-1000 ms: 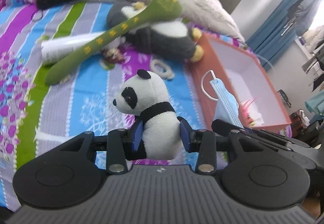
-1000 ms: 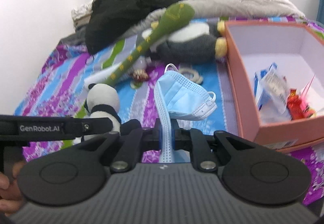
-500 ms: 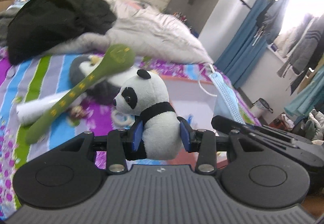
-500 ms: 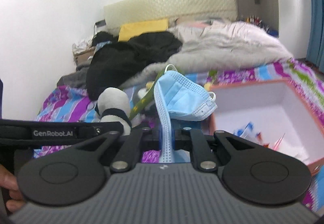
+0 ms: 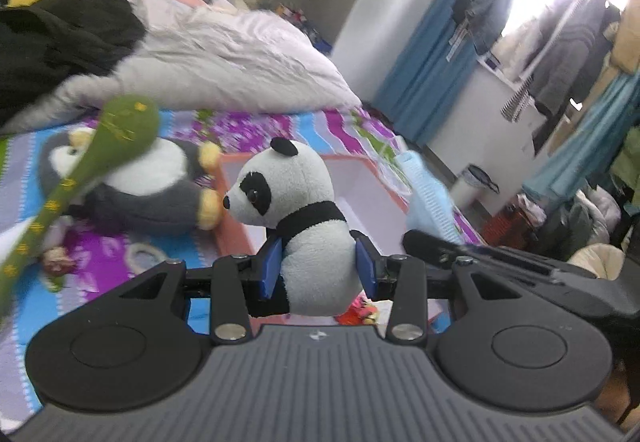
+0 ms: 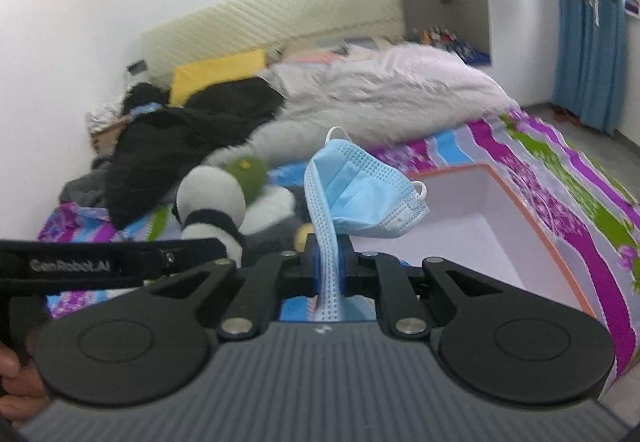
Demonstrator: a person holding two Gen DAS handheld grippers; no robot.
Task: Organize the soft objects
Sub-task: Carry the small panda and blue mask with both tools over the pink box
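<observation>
Left claw [image 5: 318,266] clamped on panda [image 5: 304,214], held up over box [image 5: 372,186] edge. Right claw [image 6: 329,266] pinched narrow on mask [image 6: 360,198], also raised near box [image 6: 492,226]. Penguin [image 5: 140,186] lies on bed [image 5: 256,126].

The right gripper [image 6: 329,265] is pinching a folded blue face mask [image 6: 362,198] between its closed blue pads, the mask sticking up and flopping to the right above an open orange box [image 6: 532,230] with a white inside. To the left, the other gripper [image 6: 120,262] is reaching in beside a panda plush [image 6: 212,210]. Behind them a striped bedspread [image 6: 560,170] is carrying a black garment [image 6: 180,138], a grey duvet [image 6: 380,94] and a yellow pillow [image 6: 218,72].
</observation>
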